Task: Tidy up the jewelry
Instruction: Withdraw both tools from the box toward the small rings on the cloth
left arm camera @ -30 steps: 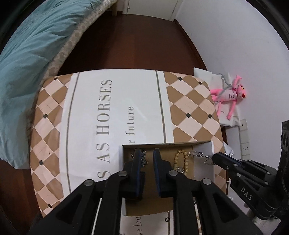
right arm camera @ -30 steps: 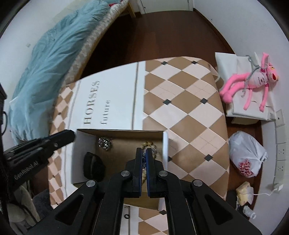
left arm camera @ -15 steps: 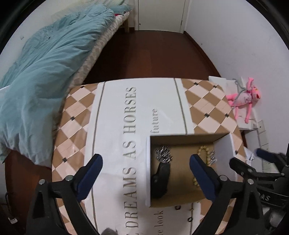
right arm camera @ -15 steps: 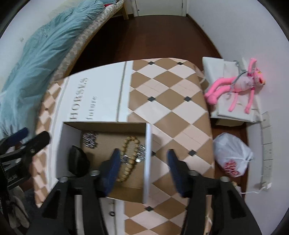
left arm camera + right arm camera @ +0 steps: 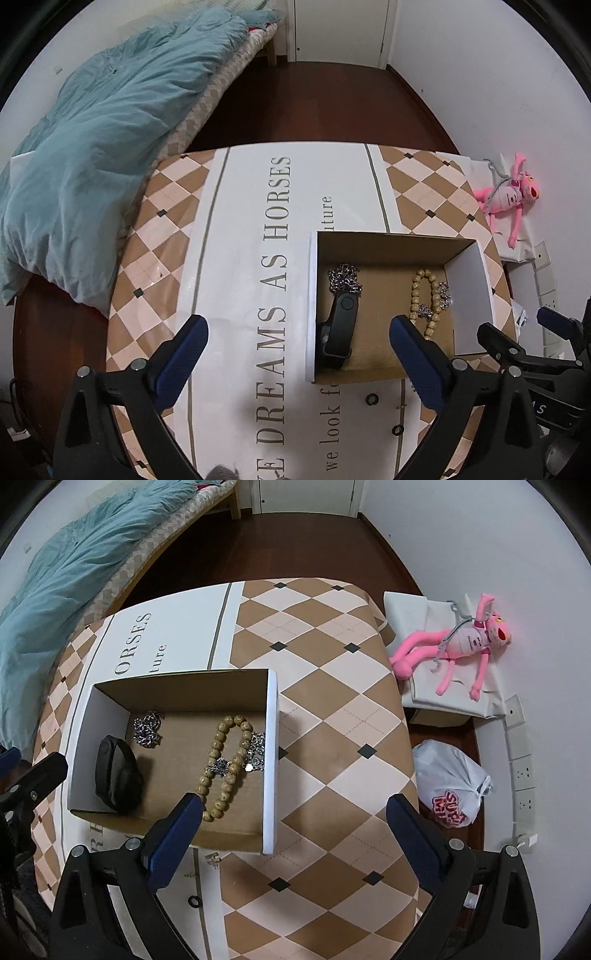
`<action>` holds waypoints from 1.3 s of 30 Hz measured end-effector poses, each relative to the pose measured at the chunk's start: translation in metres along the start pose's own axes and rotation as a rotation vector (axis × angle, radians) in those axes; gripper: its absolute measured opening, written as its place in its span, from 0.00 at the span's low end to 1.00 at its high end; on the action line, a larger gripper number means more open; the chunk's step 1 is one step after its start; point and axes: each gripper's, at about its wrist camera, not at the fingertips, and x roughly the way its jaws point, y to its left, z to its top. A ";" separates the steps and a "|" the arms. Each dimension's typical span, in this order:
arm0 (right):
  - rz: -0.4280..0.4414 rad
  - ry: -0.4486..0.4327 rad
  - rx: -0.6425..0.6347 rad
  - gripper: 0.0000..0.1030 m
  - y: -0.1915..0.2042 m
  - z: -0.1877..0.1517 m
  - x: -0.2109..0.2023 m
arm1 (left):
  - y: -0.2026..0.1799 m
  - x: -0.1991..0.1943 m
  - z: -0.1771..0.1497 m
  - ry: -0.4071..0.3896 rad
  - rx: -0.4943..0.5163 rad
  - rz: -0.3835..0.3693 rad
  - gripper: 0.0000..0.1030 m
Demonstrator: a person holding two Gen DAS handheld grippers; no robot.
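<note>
An open cardboard box [image 5: 469, 288] [image 5: 271, 746] sits on the patterned table. In it lie a black wristband [image 5: 338, 328] [image 5: 116, 773], a silver chain [image 5: 345, 277] [image 5: 147, 729], a wooden bead bracelet [image 5: 424, 295] [image 5: 225, 760] and a second silver chain [image 5: 441, 295] [image 5: 256, 753] across the beads. My left gripper [image 5: 299, 332] is wide open and empty, above and before the box. My right gripper [image 5: 293, 812] is wide open and empty over the box's right wall. Small black rings [image 5: 371, 399] [image 5: 194, 901] and a small earring [image 5: 212, 857] lie on the table in front of the box.
The table [image 5: 240, 240] [image 5: 332, 720] has a checked cloth with lettering. A bed with a teal duvet [image 5: 92, 147] is at the left. A pink plush toy [image 5: 458, 646] on a white bag and a white plastic bag [image 5: 450, 786] lie on the floor at the right.
Both grippers have gone from shut to wide open and pulled up and back from the box. The wristband and the chain on the beads now lie free in the box.
</note>
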 end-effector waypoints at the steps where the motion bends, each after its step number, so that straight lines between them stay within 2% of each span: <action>1: -0.003 -0.009 -0.001 0.98 0.000 -0.001 -0.004 | 0.000 -0.004 -0.001 -0.007 -0.001 0.000 0.98; 17: -0.014 -0.202 0.021 0.98 -0.003 -0.022 -0.102 | -0.002 -0.087 -0.016 -0.143 -0.007 -0.032 0.98; 26: 0.032 -0.254 0.048 0.98 -0.007 -0.047 -0.142 | 0.002 -0.113 -0.033 -0.165 -0.010 -0.027 0.98; 31: 0.071 -0.213 0.045 0.98 -0.006 -0.064 -0.127 | 0.009 -0.094 -0.056 -0.135 -0.024 0.042 0.98; 38: 0.158 -0.116 0.008 0.98 0.014 -0.104 -0.055 | 0.028 -0.041 -0.098 -0.040 -0.044 0.098 0.98; 39: 0.169 -0.107 0.004 0.95 0.018 -0.109 -0.045 | 0.031 -0.032 -0.105 -0.021 -0.042 0.111 0.98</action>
